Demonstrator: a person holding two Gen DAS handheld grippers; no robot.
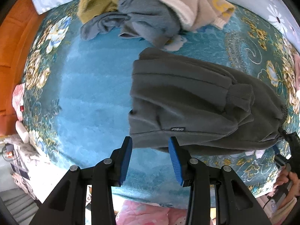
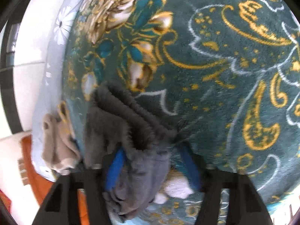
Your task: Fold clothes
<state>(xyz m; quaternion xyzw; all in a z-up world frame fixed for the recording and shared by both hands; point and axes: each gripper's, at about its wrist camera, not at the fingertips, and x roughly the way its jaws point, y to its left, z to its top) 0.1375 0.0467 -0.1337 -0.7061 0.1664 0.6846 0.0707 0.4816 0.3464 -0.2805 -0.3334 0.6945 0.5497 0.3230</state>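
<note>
**Grey fleece half folded on the bed, both claws at its near edge**

Nearest in the left wrist view, the left gripper (image 1: pixel 150 150) stands spread, its blue pads (image 1: pixel 126 161) empty, poised over the near left corner of the dark grey fleece garment (image 1: pixel 187 103). No cloth lies between them that I can see. The garment sits on the teal floral blanket (image 1: pixel 84 93), right of centre, already doubled, with a ribbed cuff (image 1: pixel 241 95) lying on top.

In the right wrist view, the right gripper (image 2: pixel 150 165) has grey fleece bunched between its jaws. The cloth lies against the left pad while the right pad stands clear, so the jaws look spread around the fabric rather than pinching it.

To do this fold well, I judge each claw should take a corner of the near edge, both layers together, lift evenly and carry it over to the far edge, keeping the cuff tucked inside.

Farther off, a pile of unfolded clothes (image 1: pixel 150 15) waits at the far side: olive, blue-grey and cream pieces.

Hard to make out: the right wrist view is blurred, so which part of the garment sits in the jaws is unclear. In the left view the right gripper is cut off at the right margin, with only part of a hand (image 1: pixel 288 180) showing.
</note>
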